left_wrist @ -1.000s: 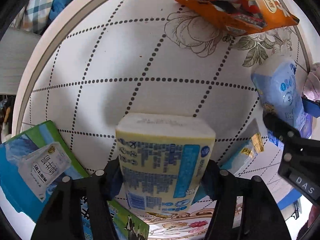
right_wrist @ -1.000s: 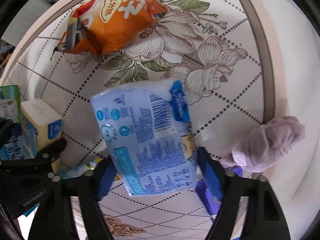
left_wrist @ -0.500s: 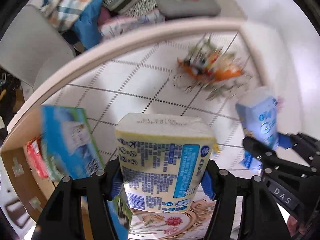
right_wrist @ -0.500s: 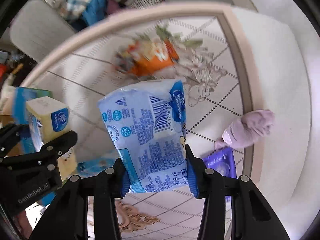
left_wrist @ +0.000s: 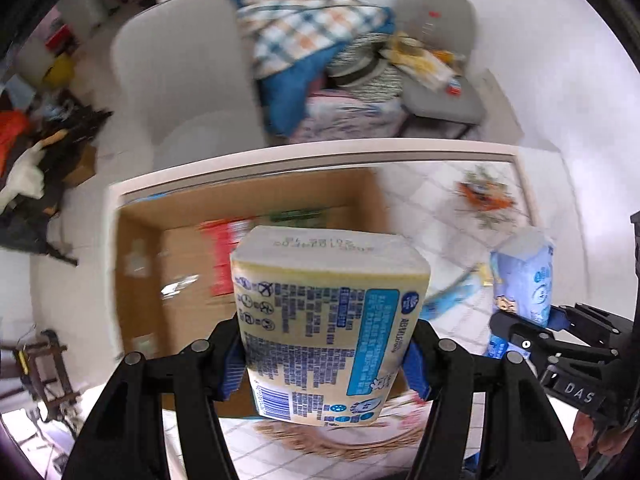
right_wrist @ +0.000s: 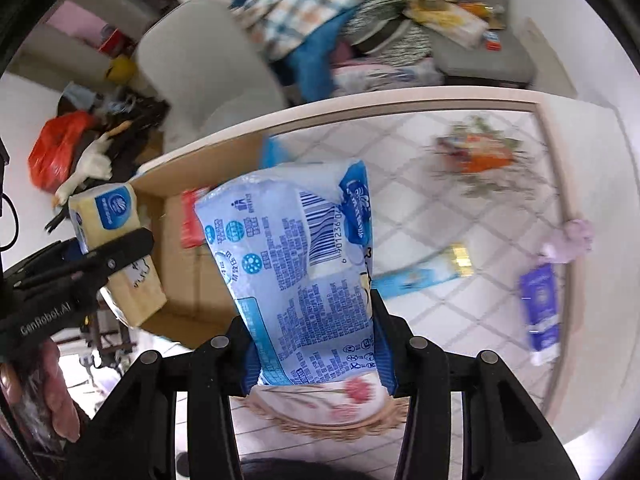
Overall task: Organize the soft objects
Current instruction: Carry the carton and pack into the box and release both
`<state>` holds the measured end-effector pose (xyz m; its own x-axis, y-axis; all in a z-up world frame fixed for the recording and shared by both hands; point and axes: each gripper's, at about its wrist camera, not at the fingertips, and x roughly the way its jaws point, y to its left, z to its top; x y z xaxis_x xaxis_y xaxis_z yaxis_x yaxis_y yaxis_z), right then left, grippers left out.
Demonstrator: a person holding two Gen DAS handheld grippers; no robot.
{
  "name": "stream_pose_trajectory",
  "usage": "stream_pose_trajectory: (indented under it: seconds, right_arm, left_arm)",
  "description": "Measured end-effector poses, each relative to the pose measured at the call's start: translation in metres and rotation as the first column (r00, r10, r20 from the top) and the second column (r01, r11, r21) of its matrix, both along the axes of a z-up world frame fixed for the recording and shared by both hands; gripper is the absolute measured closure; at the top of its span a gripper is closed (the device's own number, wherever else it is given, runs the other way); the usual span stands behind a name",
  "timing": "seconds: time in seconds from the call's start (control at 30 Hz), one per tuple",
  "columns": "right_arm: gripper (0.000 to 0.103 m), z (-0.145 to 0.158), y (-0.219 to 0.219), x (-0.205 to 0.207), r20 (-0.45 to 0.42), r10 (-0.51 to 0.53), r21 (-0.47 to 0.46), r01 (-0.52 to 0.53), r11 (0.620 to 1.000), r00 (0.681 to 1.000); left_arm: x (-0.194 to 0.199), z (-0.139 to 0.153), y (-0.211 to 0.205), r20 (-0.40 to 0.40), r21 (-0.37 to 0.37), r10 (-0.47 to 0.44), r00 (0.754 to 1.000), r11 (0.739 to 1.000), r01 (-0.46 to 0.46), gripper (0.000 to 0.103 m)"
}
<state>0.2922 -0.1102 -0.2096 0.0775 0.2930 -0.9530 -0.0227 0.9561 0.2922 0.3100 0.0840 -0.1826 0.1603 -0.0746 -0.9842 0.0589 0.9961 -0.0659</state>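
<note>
My left gripper point(left_wrist: 326, 354) is shut on a yellow tissue pack point(left_wrist: 324, 320) and holds it in the air in front of an open cardboard box point(left_wrist: 140, 280). My right gripper point(right_wrist: 316, 356) is shut on a light blue tissue pack point(right_wrist: 296, 264), also held above the table near the same box point(right_wrist: 188, 288). The yellow pack point(right_wrist: 116, 248) shows at the left of the right wrist view, and the blue pack point(left_wrist: 524, 280) at the right of the left wrist view. Red and green items lie inside the box.
On the patterned tablecloth point(right_wrist: 460, 208) lie an orange snack bag point(right_wrist: 480, 156), a long blue-and-gold packet point(right_wrist: 424, 276), a purple packet point(right_wrist: 540, 304) and a lilac soft lump point(right_wrist: 572, 236). Behind the table stand chairs point(left_wrist: 180, 80) heaped with clothes.
Both grippers have risen and swung left with their packs, from low over the tablecloth to in front of the cardboard box. The snack bag now lies farther away.
</note>
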Motion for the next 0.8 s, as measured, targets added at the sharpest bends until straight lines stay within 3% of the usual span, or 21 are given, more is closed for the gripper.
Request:
stream_pose_trajectory:
  seconds: [0.13,0.33,0.5,0.7,0.8]
  right_arm:
    - [0.055,-0.016,0.066,0.010,-0.029,0.036,-0.001,-0.036,0.999,0.999]
    - [0.055,-0.050,0.132,0.034,-0.067,0.069,-0.110,-0.076,0.991,0.995]
    - [0.055,-0.082,0.150,0.056,-0.098,0.040,-0.189,-0.058,0.980,0.994]
    - [0.053,-0.108,0.160,0.075,-0.115,0.003,-0.251,-0.032,0.967,0.993]
    - [0.037,-0.115,0.163,0.080,-0.113,-0.009,-0.279,-0.023,0.960,0.994]
  left_arm:
    - [0.003,-0.026,0.064,-0.048,0.046,0.074,0.996,0.996,-0.072,0.042]
    - [0.021,-0.080,0.116,-0.135,0.092,0.122,0.983,0.990,-0.110,0.042]
    - [0.044,-0.119,0.133,-0.196,0.088,0.126,0.972,0.990,-0.111,0.042]
    - [0.063,-0.144,0.144,-0.260,0.062,0.125,0.958,0.992,-0.112,0.041]
    - [0.068,-0.149,0.145,-0.282,0.050,0.134,0.950,0.991,-0.125,0.041]
